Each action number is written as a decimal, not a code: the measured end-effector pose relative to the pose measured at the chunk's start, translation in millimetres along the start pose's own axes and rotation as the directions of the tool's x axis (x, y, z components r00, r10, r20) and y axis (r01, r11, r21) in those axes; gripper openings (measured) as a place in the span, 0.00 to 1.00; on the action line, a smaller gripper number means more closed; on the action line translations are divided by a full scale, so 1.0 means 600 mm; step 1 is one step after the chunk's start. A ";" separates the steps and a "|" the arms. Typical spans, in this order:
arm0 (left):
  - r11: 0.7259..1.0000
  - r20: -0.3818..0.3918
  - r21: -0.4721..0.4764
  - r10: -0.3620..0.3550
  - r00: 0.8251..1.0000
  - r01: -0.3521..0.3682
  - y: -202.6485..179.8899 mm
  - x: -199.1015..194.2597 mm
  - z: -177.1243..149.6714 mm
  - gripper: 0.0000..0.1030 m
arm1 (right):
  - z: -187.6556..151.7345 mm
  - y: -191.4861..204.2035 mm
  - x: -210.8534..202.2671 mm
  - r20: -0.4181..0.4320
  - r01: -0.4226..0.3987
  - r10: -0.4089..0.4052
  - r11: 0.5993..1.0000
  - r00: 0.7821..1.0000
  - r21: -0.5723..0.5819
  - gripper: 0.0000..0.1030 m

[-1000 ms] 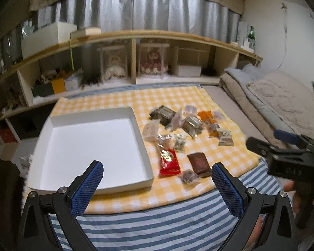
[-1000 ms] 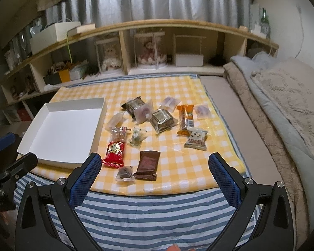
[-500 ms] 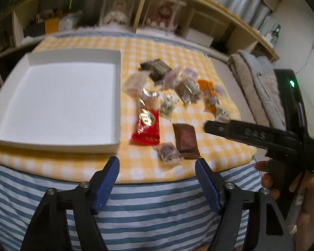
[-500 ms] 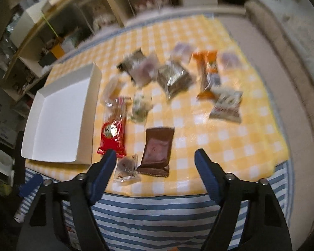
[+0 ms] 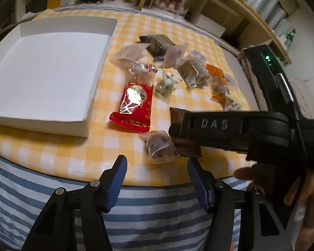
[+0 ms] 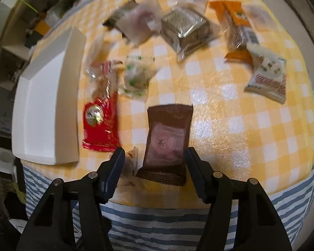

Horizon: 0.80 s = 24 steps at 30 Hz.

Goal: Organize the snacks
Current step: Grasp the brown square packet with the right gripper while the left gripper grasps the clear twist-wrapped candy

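Striped bed cover (image 5: 52, 198) under a yellow checked cloth (image 5: 77, 146), shelf (image 5: 230, 10) behind. White tray (image 5: 41, 73) sits on the cloth's left part, nothing in it. Snacks lie loose on the cloth right of the tray (all outside it): red packet (image 5: 135, 106) just beside the tray's right wall, brown packet (image 6: 167, 138) near the cloth's front edge, silver packet (image 6: 185, 31) farther back, orange packet (image 6: 236, 29) to its right, white packet (image 6: 268, 79) in front of the orange one, green-white candy (image 6: 136, 77) between red and silver, small clear-wrapped sweet (image 5: 160, 146) touching the brown packet's left side.

Right gripper (image 6: 155, 152) points down at the brown packet; the packet's near end sits between the blue fingers (image 6: 115, 167), jaws closing, pads not yet pressing as far as the blur allows. A hand (image 5: 303, 190) holds it in the left view.

Left gripper (image 5: 157, 165) hovers just in front of the small sweet, jaws closing, nothing between them.
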<state>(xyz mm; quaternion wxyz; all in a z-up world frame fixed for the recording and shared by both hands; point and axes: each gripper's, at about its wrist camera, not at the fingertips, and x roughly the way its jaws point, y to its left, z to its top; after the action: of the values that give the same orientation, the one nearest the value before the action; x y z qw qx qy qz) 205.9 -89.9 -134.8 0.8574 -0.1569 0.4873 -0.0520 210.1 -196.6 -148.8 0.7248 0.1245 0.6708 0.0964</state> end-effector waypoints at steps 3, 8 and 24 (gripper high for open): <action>1.000 0.004 -0.012 -0.004 1.000 0.004 -0.005 0.023 -0.001 0.53 | -0.004 -0.007 0.012 -0.029 0.022 -0.022 1.000 0.999 0.004 0.46; 1.000 0.004 -0.028 -0.003 1.000 0.003 -0.014 0.052 0.003 0.46 | -0.005 -0.032 0.002 -0.023 -0.011 0.012 0.998 1.000 0.060 0.28; 0.999 -0.009 0.002 0.033 0.999 -0.033 -0.026 0.105 0.024 0.35 | -0.005 -0.058 -0.015 0.019 -0.065 0.064 0.994 0.998 0.092 0.37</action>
<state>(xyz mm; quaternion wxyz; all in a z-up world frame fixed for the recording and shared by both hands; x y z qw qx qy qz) 251.9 -117.1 -174.8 0.8560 -0.1477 0.4938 -0.0391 205.7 -232.5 -151.6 0.7201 0.1804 0.6643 0.0874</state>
